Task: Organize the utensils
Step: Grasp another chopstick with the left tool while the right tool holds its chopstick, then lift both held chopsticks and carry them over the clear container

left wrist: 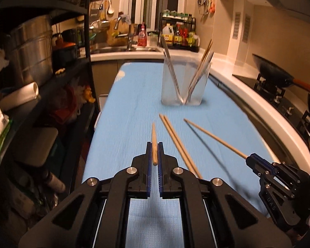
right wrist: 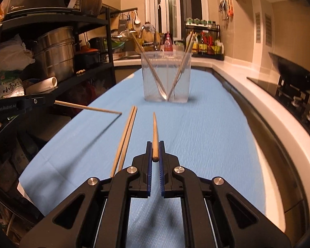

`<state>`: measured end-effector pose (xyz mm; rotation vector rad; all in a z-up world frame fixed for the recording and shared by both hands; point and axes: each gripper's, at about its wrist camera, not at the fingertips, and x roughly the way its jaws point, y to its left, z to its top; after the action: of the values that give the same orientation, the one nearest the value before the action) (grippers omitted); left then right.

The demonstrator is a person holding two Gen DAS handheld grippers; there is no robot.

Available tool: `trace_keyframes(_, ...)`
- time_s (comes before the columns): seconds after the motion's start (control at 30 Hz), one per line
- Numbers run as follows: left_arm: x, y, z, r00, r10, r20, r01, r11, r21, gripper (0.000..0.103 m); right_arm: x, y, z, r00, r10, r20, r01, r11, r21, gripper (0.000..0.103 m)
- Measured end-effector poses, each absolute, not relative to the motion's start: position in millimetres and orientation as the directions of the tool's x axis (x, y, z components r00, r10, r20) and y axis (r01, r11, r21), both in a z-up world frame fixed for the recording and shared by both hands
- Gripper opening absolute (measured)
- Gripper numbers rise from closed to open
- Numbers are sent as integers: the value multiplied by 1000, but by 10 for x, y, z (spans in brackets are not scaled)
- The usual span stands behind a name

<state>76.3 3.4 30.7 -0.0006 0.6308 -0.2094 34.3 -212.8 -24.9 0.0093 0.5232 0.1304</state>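
Observation:
In the left wrist view my left gripper (left wrist: 154, 144) is shut on a wooden chopstick (left wrist: 154, 131) that points forward, lifted above the blue cloth (left wrist: 124, 113). My right gripper (right wrist: 155, 143) is shut on another chopstick (right wrist: 155, 124), also held off the cloth. Each gripper shows in the other's view: the right gripper (left wrist: 249, 158) with its chopstick (left wrist: 215, 138), the left gripper (right wrist: 52, 102) with its chopstick (right wrist: 88, 107). A pair of chopsticks (left wrist: 175, 140) (right wrist: 126, 136) lies on the cloth between them. Farther back stands a clear divided container (left wrist: 186, 80) (right wrist: 166, 76) holding chopsticks and metal utensils.
A black shelf rack (left wrist: 86, 62) with a steel pot (left wrist: 30, 47) runs along the left edge of the table. A white counter (right wrist: 248, 86) curves along the right, with a wok (left wrist: 279, 76) on the stove. Sink (left wrist: 124, 49) and bottles stand at the back.

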Motion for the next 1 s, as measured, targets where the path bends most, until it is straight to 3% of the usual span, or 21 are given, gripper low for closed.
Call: trace_keyframes(1.0, 1160, -5, 1467, 710, -316, -629, 337, 937, -91, 5, 785, -2415, 1142, 898, 128, -420, -141, 990, 2, 6)
